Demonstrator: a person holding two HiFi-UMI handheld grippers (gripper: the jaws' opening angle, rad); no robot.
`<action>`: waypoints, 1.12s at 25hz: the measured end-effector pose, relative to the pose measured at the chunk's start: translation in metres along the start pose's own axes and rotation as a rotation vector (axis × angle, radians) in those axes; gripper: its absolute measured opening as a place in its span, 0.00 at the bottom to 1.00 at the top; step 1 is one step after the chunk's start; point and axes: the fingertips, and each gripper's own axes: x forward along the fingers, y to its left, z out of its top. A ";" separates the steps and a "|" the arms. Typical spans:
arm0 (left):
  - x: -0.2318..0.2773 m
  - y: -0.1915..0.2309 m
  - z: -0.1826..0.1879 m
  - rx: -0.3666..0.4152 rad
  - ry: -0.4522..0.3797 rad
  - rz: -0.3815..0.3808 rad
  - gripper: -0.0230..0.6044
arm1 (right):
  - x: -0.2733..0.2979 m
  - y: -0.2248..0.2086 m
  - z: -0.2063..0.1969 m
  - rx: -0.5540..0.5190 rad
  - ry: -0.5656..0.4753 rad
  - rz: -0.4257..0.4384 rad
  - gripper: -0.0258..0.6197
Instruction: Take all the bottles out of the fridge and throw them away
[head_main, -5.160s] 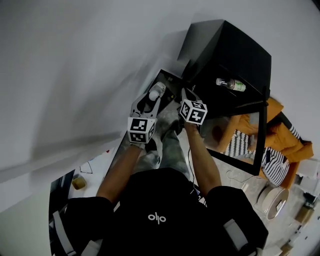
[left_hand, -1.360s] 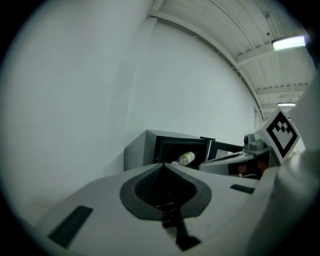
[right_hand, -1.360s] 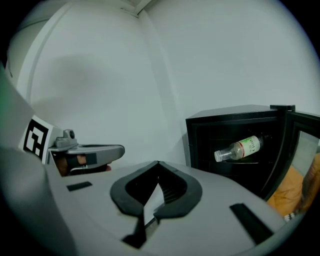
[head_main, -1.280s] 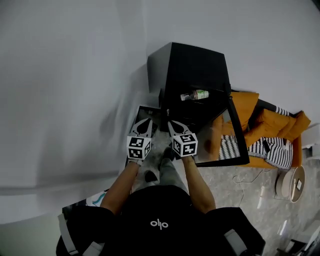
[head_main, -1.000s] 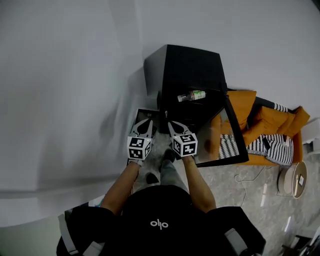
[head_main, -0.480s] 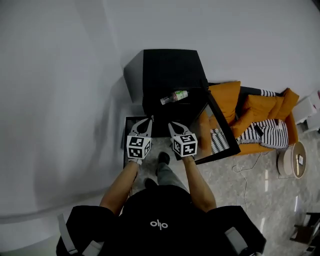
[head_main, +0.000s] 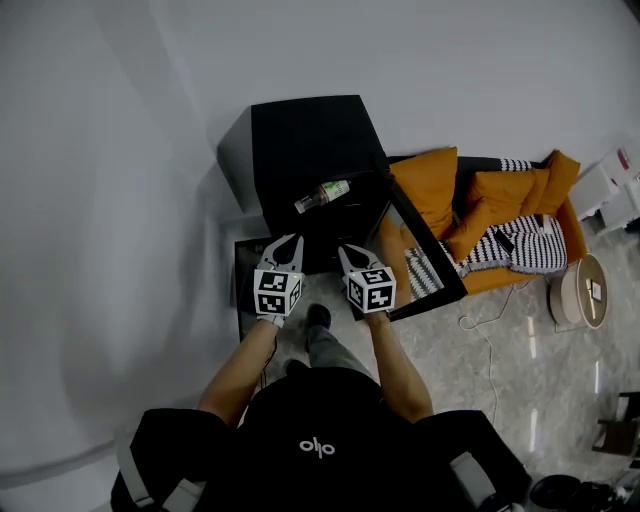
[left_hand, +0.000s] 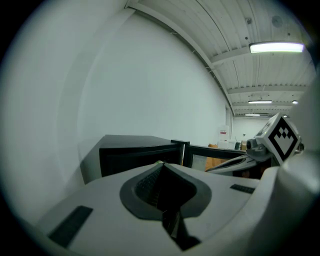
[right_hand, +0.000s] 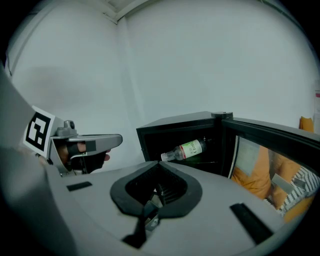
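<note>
In the fridge (head_main: 300, 135), a bottle (head_main: 322, 194) lies sideways. Both are closed & empty: left hand-held gripper (head_main: 288, 243), right hand-held gripper (head_main: 346, 252). A shut-jaw nudge could roll it away.

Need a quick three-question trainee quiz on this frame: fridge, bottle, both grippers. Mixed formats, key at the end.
1. True or false: the fridge has its door open.
2. The bottle is: A) standing upright on the floor, B) lying on its side inside the fridge, C) clamped in a gripper.
3. Fill in: the jaws of the left hand-held gripper and the right hand-held gripper are both ____, with nothing between them.

Key: 1 true; 2 B; 3 shut.
</note>
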 end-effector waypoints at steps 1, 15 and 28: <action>0.003 0.000 0.000 0.002 0.002 0.001 0.05 | 0.000 -0.003 -0.001 0.002 0.002 -0.002 0.05; 0.042 0.015 -0.019 0.014 0.055 0.011 0.05 | 0.023 -0.035 0.000 0.026 0.015 -0.016 0.05; 0.111 0.055 -0.068 0.044 0.189 -0.041 0.30 | 0.071 -0.054 0.001 0.021 0.074 -0.007 0.05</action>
